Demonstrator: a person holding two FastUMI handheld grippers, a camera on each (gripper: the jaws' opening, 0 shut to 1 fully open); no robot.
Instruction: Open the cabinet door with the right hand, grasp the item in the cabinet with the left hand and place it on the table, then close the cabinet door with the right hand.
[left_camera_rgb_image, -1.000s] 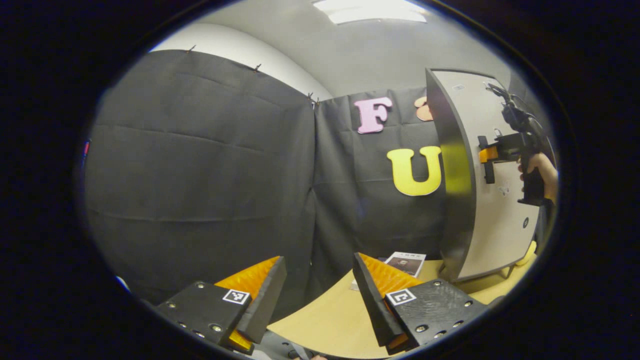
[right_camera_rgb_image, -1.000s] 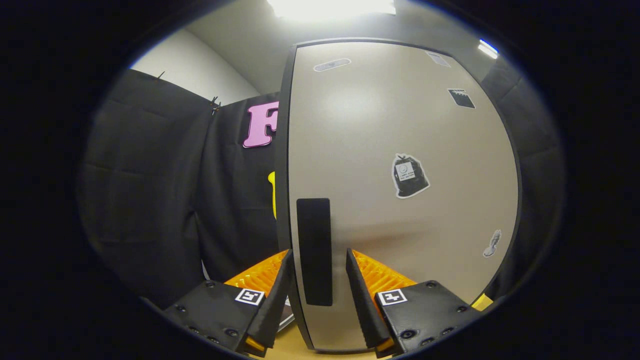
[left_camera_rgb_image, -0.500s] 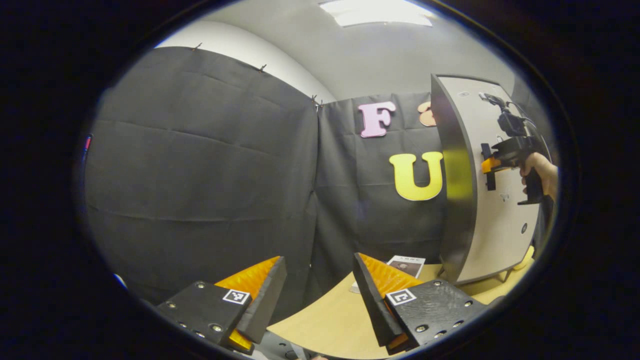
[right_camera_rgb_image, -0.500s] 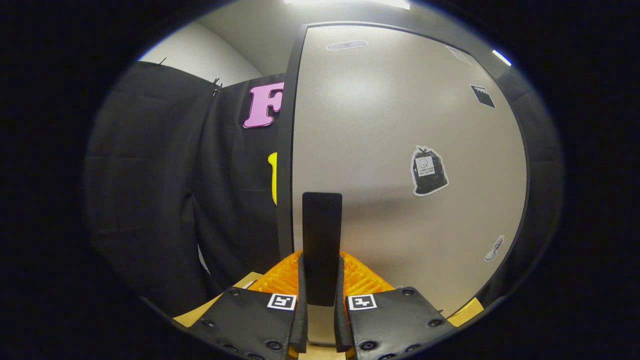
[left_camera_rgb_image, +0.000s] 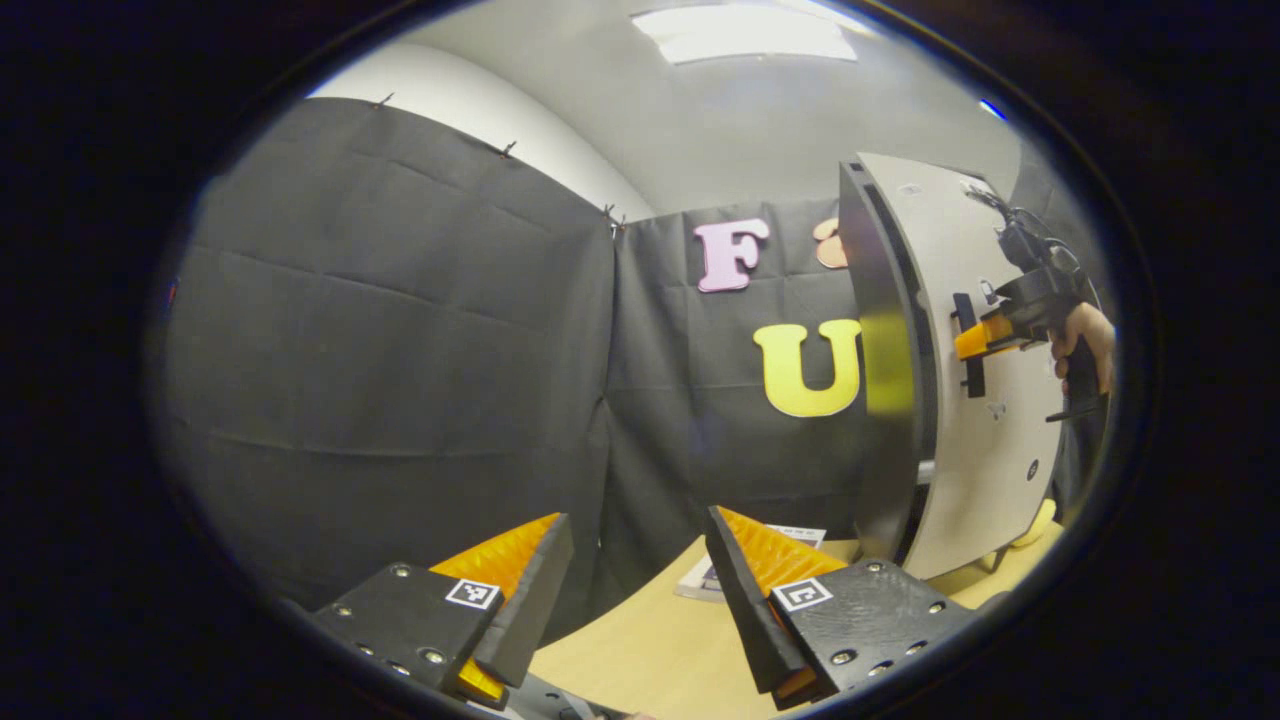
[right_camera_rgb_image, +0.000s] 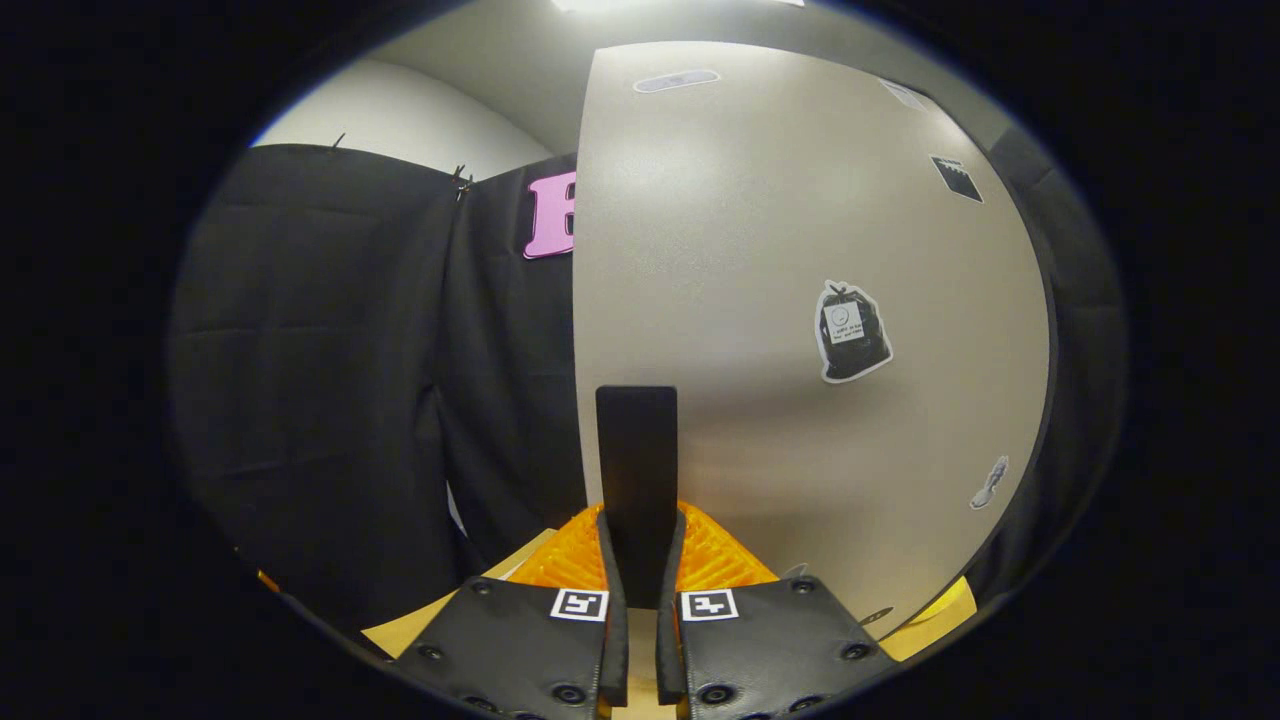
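My right hand-held gripper (right_camera_rgb_image: 636, 560) is now clamped on the door's black handle (right_camera_rgb_image: 637, 470), where a second ago its fingers stood apart around it. The cabinet door (right_camera_rgb_image: 780, 300) has begun to swing: a dark gap shows at its edge. My left hand-held gripper (left_camera_rgb_image: 635, 590) waits spread over the tabletop (left_camera_rgb_image: 650, 650). The item is hidden behind the door.

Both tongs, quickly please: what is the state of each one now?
Left tongs: open, holding nothing, above the table.
Right tongs: closed on the cabinet door handle.
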